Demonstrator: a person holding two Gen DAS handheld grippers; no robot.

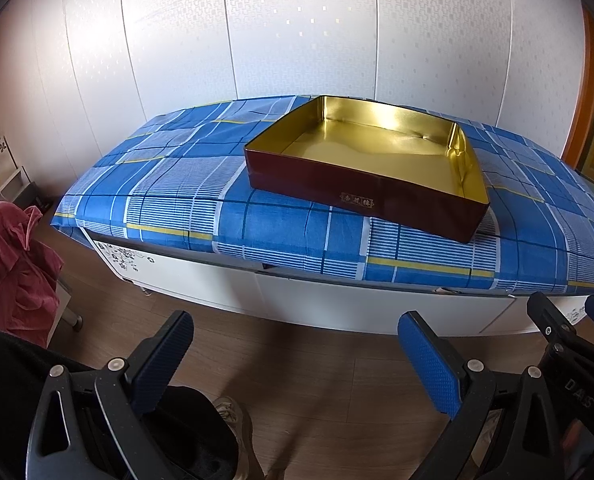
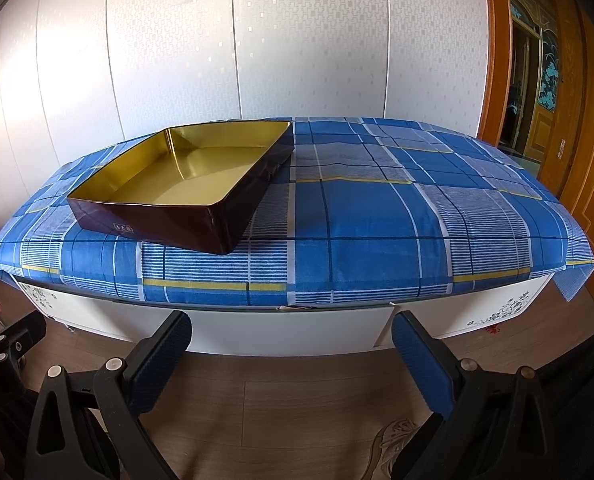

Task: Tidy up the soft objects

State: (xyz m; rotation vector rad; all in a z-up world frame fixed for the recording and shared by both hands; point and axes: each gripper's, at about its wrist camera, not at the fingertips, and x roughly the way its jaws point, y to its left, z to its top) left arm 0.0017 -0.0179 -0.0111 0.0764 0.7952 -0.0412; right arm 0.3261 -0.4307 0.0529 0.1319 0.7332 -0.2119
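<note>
A dark red tin box (image 1: 361, 196) with a shiny gold inside stands empty on a blue checked cloth (image 1: 201, 184). In the right wrist view the same tin box (image 2: 153, 226) sits on the left half of the cloth (image 2: 377, 216). My left gripper (image 1: 297, 354) is open, held back from the table over the wooden floor, nothing between its blue pads. My right gripper (image 2: 293, 354) is open too, also short of the table edge. No soft object lies on the cloth in either view.
The cloth covers a low white cabinet (image 2: 289, 332) against a white panelled wall (image 2: 297, 40). A pink crumpled fabric (image 1: 13, 264) lies at the far left. A wooden door (image 2: 577, 120) stands at the right. The right gripper's body (image 1: 569, 344) shows in the left wrist view.
</note>
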